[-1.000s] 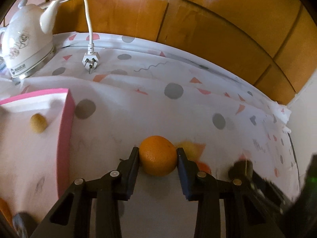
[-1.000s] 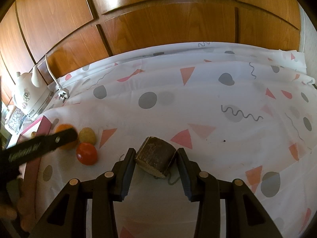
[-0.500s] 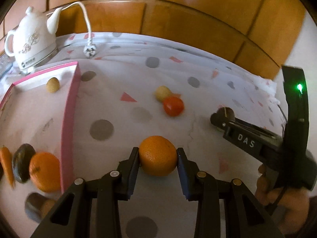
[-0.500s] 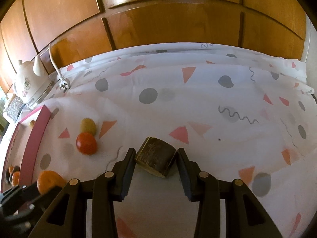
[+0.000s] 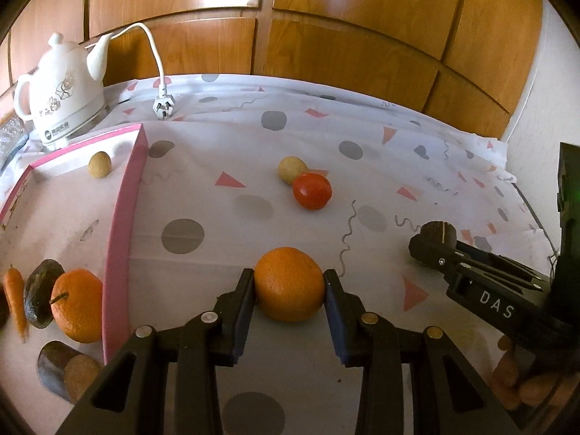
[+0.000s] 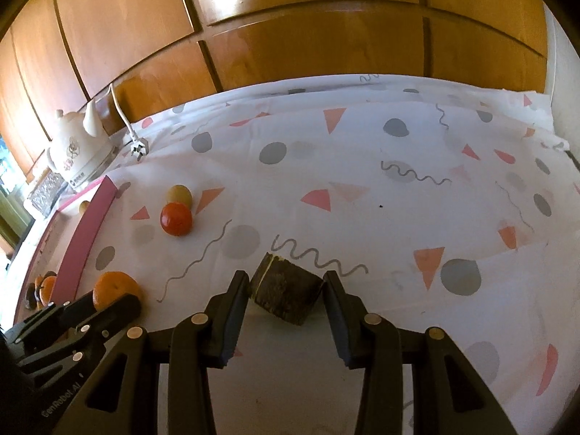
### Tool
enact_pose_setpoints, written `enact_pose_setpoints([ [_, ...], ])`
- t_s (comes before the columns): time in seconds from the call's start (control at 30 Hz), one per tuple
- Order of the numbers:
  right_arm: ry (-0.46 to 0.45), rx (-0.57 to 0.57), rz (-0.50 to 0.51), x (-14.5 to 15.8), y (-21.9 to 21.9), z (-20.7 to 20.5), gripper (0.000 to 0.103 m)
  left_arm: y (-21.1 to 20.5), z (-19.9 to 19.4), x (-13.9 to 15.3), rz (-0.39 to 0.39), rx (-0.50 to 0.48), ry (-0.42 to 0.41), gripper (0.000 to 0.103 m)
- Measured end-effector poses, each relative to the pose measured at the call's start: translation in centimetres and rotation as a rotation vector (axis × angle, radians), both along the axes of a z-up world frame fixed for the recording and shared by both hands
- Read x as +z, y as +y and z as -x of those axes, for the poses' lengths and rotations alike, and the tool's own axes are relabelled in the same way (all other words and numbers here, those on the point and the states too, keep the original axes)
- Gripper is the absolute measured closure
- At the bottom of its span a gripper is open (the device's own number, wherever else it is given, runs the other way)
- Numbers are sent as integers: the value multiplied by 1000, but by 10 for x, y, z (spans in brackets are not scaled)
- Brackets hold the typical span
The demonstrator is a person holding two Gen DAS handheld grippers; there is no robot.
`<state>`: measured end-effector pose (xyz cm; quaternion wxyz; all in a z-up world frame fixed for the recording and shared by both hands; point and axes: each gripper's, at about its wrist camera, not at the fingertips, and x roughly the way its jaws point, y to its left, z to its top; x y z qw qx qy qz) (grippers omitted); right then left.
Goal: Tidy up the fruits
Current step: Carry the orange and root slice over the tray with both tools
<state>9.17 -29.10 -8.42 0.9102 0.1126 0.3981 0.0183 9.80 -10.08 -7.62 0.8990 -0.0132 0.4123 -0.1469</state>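
Observation:
My left gripper (image 5: 289, 284) is shut on an orange (image 5: 289, 283), held above the patterned cloth, right of the pink-rimmed tray (image 5: 121, 224). The tray holds another orange (image 5: 77, 304), a carrot (image 5: 15, 299), dark fruit pieces (image 5: 40, 297) and a small yellow fruit (image 5: 99, 164). A red tomato (image 5: 312, 191) and a yellow fruit (image 5: 291, 169) lie on the cloth ahead. My right gripper (image 6: 286, 290) is shut on a dark brown cut piece (image 6: 284, 295). It also shows in the left wrist view (image 5: 435, 239).
A white kettle (image 5: 61, 94) with its cord and plug (image 5: 164, 106) stands at the back left. Wooden panelling (image 6: 290, 36) backs the table. The table's right edge (image 5: 522, 195) is near a white wall.
My left gripper has pulled back and lifted with the orange, bringing the tray and loose fruits into view. My right gripper has kept its dark piece and shifted slightly.

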Motion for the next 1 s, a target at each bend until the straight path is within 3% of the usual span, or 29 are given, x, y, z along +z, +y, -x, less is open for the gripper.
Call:
enact_pose_setpoints([
  [1.0,7,-6,25,-5,3,-2,60,-4,-2,-1,-48,-23,-11,65],
])
